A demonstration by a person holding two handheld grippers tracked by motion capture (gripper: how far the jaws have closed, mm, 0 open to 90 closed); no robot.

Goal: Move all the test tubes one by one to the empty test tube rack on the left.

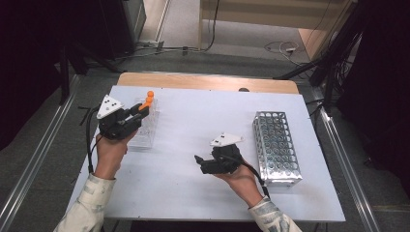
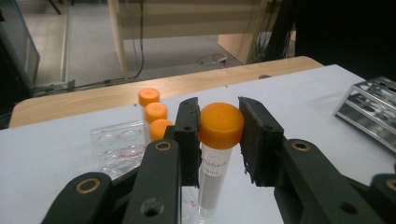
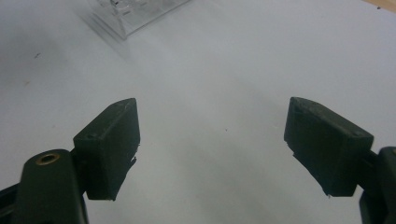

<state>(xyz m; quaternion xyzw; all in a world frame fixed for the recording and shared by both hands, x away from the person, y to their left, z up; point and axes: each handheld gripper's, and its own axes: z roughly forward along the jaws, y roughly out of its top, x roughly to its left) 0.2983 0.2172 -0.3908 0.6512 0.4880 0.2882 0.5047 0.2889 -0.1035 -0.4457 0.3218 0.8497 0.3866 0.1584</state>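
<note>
Altogether four orange-capped tubes [image 2: 219, 140], two racks [image 1: 276, 147].

Upright clear tube [image 2: 215, 175] (orange cap [image 2: 221, 125]), clamped just above the clear rack [image 2: 116, 144]

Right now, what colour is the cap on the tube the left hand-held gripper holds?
Orange. The cap shows best in the left gripper view, clamped between the jaws.

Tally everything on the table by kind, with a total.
Orange-capped tubes: 4, one clamped in the left tool, three standing in the clear rack
Clear plastic rack: 1
Metal tube rack: 1
Hand-held tools: 2, the right tool open with nothing between its jaws
Total: 8
</note>
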